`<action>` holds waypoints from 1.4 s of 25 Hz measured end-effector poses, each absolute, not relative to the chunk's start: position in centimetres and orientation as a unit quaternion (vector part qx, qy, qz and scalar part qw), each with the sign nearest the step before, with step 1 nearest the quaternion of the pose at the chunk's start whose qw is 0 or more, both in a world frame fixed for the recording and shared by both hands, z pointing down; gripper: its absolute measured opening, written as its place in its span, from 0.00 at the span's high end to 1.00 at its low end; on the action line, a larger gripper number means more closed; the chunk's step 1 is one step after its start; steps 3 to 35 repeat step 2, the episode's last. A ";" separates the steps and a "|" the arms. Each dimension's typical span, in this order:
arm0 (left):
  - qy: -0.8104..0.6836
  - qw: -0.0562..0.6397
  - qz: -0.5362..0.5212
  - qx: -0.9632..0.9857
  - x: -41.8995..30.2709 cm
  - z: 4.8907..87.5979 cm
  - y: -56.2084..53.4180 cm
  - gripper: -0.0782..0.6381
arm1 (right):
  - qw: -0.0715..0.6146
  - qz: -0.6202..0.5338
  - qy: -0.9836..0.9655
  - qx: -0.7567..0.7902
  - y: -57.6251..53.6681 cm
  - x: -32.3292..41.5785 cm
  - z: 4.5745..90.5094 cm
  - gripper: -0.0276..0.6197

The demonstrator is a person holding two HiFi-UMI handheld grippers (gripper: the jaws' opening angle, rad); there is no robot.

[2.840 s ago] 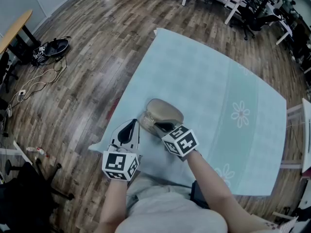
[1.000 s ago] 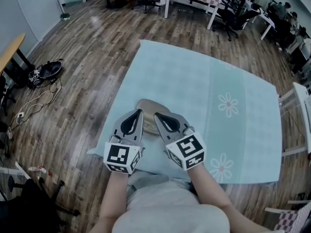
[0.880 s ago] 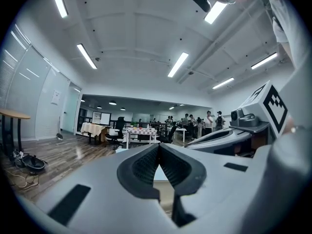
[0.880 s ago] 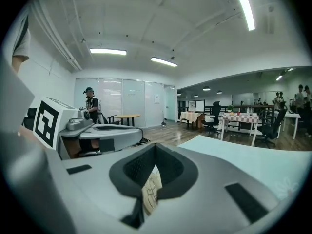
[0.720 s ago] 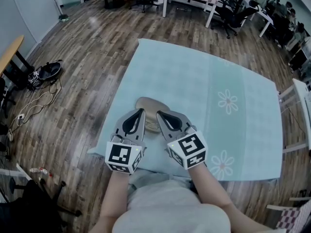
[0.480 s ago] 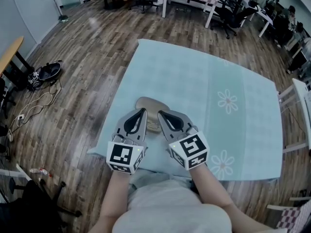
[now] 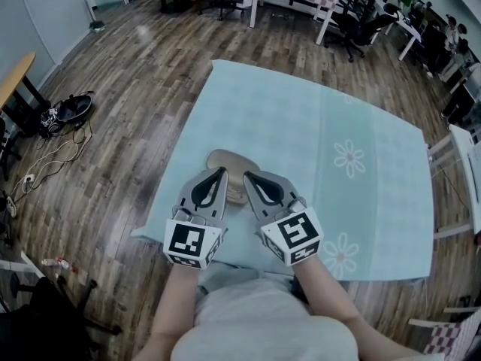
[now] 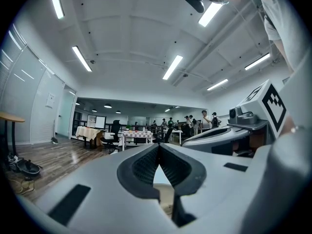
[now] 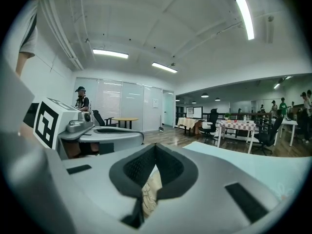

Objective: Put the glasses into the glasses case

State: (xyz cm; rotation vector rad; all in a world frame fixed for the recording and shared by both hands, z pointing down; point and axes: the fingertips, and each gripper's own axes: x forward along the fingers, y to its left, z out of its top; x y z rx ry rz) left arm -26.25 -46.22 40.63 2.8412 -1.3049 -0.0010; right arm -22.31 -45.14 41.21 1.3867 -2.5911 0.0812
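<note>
Since the earliest frame the right gripper (image 7: pixel 247 177) has backed off the glasses case (image 7: pixel 228 161); almost no shift over the last half second. Left to right: wood floor (image 7: pixel 113 141); left gripper (image 7: pixel 218 174), jaws closed on nothing; tan case at lower centre, just past both tips, close to the left and near edges of the tablecloth (image 7: pixel 316 126); right gripper, jaws closed, empty. Bare cloth lies open to the right and top. Glasses cannot be made out.
</note>
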 end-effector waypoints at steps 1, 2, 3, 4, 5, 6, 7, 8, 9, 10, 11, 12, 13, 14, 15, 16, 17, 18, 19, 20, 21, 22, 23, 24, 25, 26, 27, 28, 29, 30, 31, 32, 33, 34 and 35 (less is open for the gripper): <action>-0.417 0.007 -0.001 0.909 -26.2 40.6 -46.2 0.88 | 0.099 0.025 -0.876 0.471 -45.2 -22.2 41.1 0.95; -0.416 0.007 -0.001 0.909 -26.1 40.6 -46.2 0.88 | 0.097 0.023 -0.875 0.473 -45.2 -22.1 41.0 0.95; -0.416 0.007 -0.001 0.909 -26.1 40.6 -46.2 0.88 | 0.097 0.023 -0.875 0.473 -45.2 -22.1 41.0 0.95; -0.416 0.007 -0.001 0.909 -26.1 40.6 -46.2 0.88 | 0.097 0.023 -0.875 0.473 -45.2 -22.1 41.0 0.95; -0.416 0.007 -0.001 0.909 -26.1 40.6 -46.2 0.88 | 0.097 0.023 -0.875 0.473 -45.2 -22.1 41.0 0.95; -0.416 0.007 -0.001 0.909 -26.1 40.6 -46.2 0.88 | 0.097 0.023 -0.875 0.473 -45.2 -22.1 41.0 0.95; -0.416 0.007 -0.001 0.909 -26.1 40.6 -46.2 0.88 | 0.097 0.023 -0.875 0.473 -45.2 -22.1 41.0 0.95; -0.416 0.007 -0.001 0.909 -26.1 40.6 -46.2 0.88 | 0.097 0.023 -0.875 0.473 -45.2 -22.1 41.0 0.95; -0.416 0.007 -0.001 0.909 -26.1 40.6 -46.2 0.88 | 0.097 0.023 -0.875 0.473 -45.2 -22.1 41.0 0.95; -0.416 0.007 -0.001 0.909 -26.1 40.6 -46.2 0.88 | 0.097 0.023 -0.875 0.473 -45.2 -22.1 41.0 0.95; -0.416 0.007 -0.001 0.909 -26.1 40.6 -46.2 0.88 | 0.097 0.023 -0.875 0.473 -45.2 -22.1 41.0 0.95; -0.416 0.007 -0.001 0.909 -26.1 40.6 -46.2 0.88 | 0.097 0.023 -0.875 0.473 -45.2 -22.1 41.0 0.95; -0.416 0.007 -0.001 0.909 -26.1 40.6 -46.2 0.88 | 0.097 0.023 -0.875 0.473 -45.2 -22.1 41.0 0.95; -0.416 0.007 -0.001 0.909 -26.1 40.6 -46.2 0.88 | 0.097 0.023 -0.875 0.473 -45.2 -22.1 41.0 0.95; -0.416 0.007 -0.001 0.909 -26.1 40.6 -46.2 0.88 | 0.097 0.023 -0.875 0.473 -45.2 -22.1 41.0 0.95; -0.416 0.007 -0.001 0.909 -26.1 40.6 -46.2 0.88 | 0.097 0.023 -0.875 0.473 -45.2 -22.1 41.0 0.95; -0.416 0.007 -0.001 0.909 -26.1 40.6 -46.2 0.88 | 0.097 0.023 -0.875 0.473 -45.2 -22.1 41.0 0.95; -0.416 0.007 -0.001 0.909 -26.1 40.6 -46.2 0.88 | 0.097 0.023 -0.875 0.473 -45.2 -22.1 41.0 0.95; -0.416 0.007 -0.001 0.909 -26.1 40.6 -46.2 0.88 | 0.097 0.023 -0.875 0.473 -45.2 -22.1 41.0 0.95; -0.416 0.007 -0.001 0.909 -26.1 40.6 -46.2 0.88 | 0.097 0.023 -0.875 0.473 -45.2 -22.1 41.0 0.95; -0.416 0.007 -0.001 0.909 -26.1 40.6 -46.2 0.88 | 0.097 0.023 -0.875 0.473 -45.2 -22.1 41.0 0.95; -0.416 0.007 -0.001 0.909 -26.1 40.6 -46.2 0.88 | 0.097 0.023 -0.875 0.473 -45.2 -22.1 41.0 0.95; -0.416 0.007 -0.001 0.909 -26.1 40.6 -46.2 0.88 | 0.097 0.023 -0.875 0.473 -45.2 -22.1 41.0 0.95; -0.416 0.007 -0.001 0.909 -26.1 40.6 -46.2 0.88 | 0.097 0.023 -0.875 0.473 -45.2 -22.1 41.0 0.95; -0.416 0.007 -0.001 0.909 -26.1 40.6 -46.2 0.88 | 0.097 0.023 -0.875 0.473 -45.2 -22.1 41.0 0.95; -0.416 0.007 -0.001 0.909 -26.1 40.6 -46.2 0.88 | 0.097 0.023 -0.875 0.473 -45.2 -22.1 41.0 0.95; -0.416 0.007 -0.001 0.909 -26.1 40.6 -46.2 0.88 | 0.097 0.023 -0.875 0.473 -45.2 -22.1 41.0 0.95; -0.416 0.007 -0.001 0.909 -26.1 40.6 -46.2 0.88 | 0.097 0.023 -0.875 0.473 -45.2 -22.1 41.0 0.95; -0.416 0.007 -0.001 0.909 -26.1 40.6 -46.2 0.88 | 0.097 0.023 -0.875 0.473 -45.2 -22.1 41.0 0.95; -0.416 0.007 -0.001 0.909 -26.1 40.6 -46.2 0.88 | 0.097 0.023 -0.875 0.473 -45.2 -22.1 41.0 0.95; -0.416 0.007 -0.001 0.909 -26.1 40.6 -46.2 0.88 | 0.097 0.023 -0.875 0.473 -45.2 -22.1 41.0 0.95; -0.416 0.007 -0.001 0.909 -26.1 40.6 -46.2 0.88 | 0.097 0.023 -0.875 0.473 -45.2 -22.1 41.0 0.95; -0.416 0.007 -0.001 0.909 -26.1 40.6 -46.2 0.88 | 0.097 0.023 -0.875 0.473 -45.2 -22.1 41.0 0.95; -0.416 0.007 -0.001 0.909 -26.1 40.6 -46.2 0.88 | 0.097 0.023 -0.875 0.473 -45.2 -22.1 41.0 0.95; -0.416 0.007 -0.001 0.909 -26.1 40.6 -46.2 0.88 | 0.097 0.023 -0.875 0.473 -45.2 -22.1 41.0 0.95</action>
